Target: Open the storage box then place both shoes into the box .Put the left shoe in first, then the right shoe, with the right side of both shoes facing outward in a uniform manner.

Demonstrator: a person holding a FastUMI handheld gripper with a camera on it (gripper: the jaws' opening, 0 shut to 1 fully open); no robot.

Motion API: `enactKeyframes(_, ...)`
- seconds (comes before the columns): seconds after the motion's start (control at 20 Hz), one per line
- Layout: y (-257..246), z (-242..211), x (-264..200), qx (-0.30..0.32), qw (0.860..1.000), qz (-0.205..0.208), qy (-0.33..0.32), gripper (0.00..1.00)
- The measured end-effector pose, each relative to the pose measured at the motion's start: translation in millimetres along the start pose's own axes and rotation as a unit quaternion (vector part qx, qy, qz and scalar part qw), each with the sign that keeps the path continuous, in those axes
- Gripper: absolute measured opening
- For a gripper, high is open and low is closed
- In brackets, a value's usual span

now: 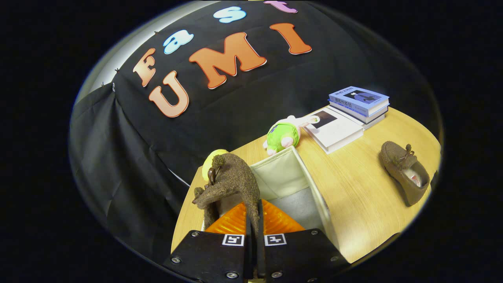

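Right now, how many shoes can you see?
2. One brown shoe is pinched in the gripper over the open storage box; the other shoe lies on the table beside it.

Box mouth: storage box (pixel 292 179) open, brown shoe (pixel 232 182) in the closed tool (pixel 254 226) hanging over its near-left corner.
Beyond box: plush toy (pixel 283 135), 2 book stacks (pixel 346 118).
Bench (pixel 353 192): bare strip between box and second shoe (pixel 404 173).
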State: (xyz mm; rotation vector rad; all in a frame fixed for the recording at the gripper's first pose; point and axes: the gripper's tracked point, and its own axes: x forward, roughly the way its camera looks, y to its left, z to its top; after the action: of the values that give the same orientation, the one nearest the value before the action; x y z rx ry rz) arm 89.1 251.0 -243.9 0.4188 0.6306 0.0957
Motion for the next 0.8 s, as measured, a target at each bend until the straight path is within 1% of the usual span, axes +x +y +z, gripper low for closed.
enactKeyframes(0.15, 10, -23, 8, -0.009, 1.0, -0.003, 0.029, 0.05)
enactKeyframes(0.25, 19, -27, 9, -0.022, 0.999, 0.004, 0.03, 0.14)
enactKeyframes(0.3, 24, -28, 8, -0.031, 0.999, 0.009, 0.03, 0.3)
enactKeyframes(0.35, 27, -27, 6, -0.039, 0.999, 0.016, 0.028, 0.4)
enactKeyframes(0.4, 29, -26, 4, -0.046, 0.998, 0.019, 0.027, 0.59)
enactKeyframes(0.5, 28, -20, -2, -0.06, 0.998, 0.02, 0.017, 0.91)
enactKeyframes(0.55, 26, -16, -5, -0.066, 0.998, 0.02, 0.01, 0.97)
enactKeyframes(0.8, 6, 1, -20, -0.095, 0.995, 0.019, -0.009, 0.98)
